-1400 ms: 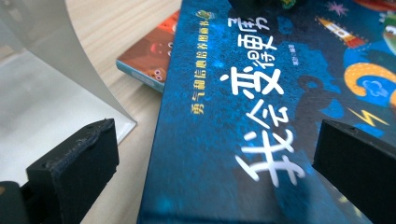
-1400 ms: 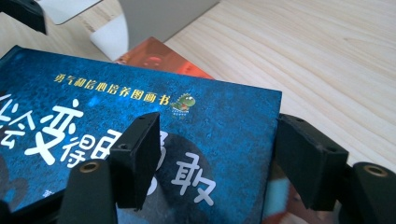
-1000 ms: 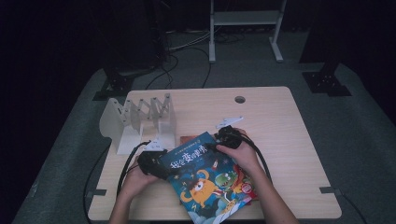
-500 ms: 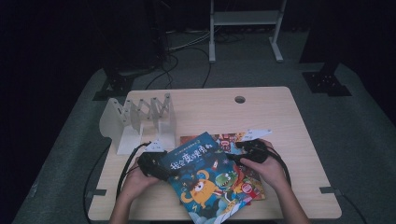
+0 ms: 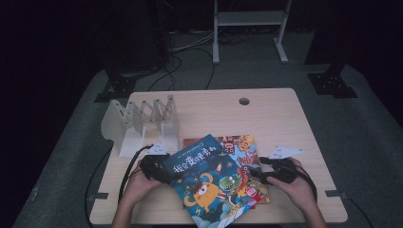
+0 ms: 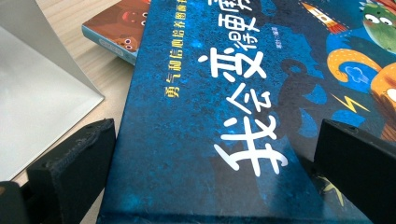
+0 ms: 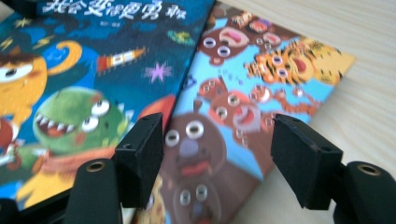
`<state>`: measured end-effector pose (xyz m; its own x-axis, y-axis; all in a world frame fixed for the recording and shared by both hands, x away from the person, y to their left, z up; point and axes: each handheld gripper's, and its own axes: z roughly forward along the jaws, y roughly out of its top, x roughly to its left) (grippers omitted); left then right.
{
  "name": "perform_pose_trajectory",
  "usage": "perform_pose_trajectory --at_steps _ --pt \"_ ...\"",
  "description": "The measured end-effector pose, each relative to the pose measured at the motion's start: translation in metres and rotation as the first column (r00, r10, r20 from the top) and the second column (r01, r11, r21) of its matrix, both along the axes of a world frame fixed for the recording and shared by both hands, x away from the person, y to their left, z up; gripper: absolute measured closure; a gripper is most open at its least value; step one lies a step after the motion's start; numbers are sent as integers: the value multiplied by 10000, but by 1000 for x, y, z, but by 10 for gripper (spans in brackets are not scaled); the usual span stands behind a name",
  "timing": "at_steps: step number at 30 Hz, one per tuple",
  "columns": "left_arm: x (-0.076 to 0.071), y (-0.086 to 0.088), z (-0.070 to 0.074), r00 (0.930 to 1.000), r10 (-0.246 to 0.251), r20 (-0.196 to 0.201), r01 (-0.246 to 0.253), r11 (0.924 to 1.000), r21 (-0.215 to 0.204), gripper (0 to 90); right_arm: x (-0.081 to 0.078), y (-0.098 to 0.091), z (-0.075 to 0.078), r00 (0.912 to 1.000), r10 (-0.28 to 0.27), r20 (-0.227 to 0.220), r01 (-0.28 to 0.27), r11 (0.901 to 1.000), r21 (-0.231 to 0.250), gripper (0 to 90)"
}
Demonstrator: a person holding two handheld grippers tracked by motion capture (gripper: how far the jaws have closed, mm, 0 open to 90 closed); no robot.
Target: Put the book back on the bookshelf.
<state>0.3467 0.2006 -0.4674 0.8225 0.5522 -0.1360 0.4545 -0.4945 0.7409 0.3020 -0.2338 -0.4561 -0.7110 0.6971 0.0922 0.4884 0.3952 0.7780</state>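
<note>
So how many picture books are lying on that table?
2. The dark blue book lies on top, at the near middle of the table. The second book, with cartoon animals, lies under it, sticking out toward the right. More could be hidden beneath.

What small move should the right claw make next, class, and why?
Probably ease forward and close on the lower book's near edge. The right claw hovers open just above it, gripping nothing, while the left claw straddles the blue book lying on top.
</note>
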Motion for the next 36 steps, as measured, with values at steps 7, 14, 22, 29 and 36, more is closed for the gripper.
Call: perform_pose_trajectory --at_steps 7,14,22,29,36 --pt "0 0 0 10000 15 -11 -15 10000 18 0 -22 -13 -3 10000 -37 2 37 9999 168 328" --pt "0 0 0 10000 36 -25 -36 10000 23 0 -43 -23 -5 10000 46 -77 -45 9999 114 323" --pt "0 0 0 10000 51 -33 -51 10000 22 0 -58 -27 -9 9994 290 -173 -288 9995 129 325" --pt "-1 0 0 10000 60 -79 -60 10000 7 0 -63 -27 -16 9996 199 -215 -197 9998 83 311" --pt "-3 4 0 9995 -66 -314 64 10000 -63 0 -56 -29 -17 9998 -8 -203 11 9999 148 317"
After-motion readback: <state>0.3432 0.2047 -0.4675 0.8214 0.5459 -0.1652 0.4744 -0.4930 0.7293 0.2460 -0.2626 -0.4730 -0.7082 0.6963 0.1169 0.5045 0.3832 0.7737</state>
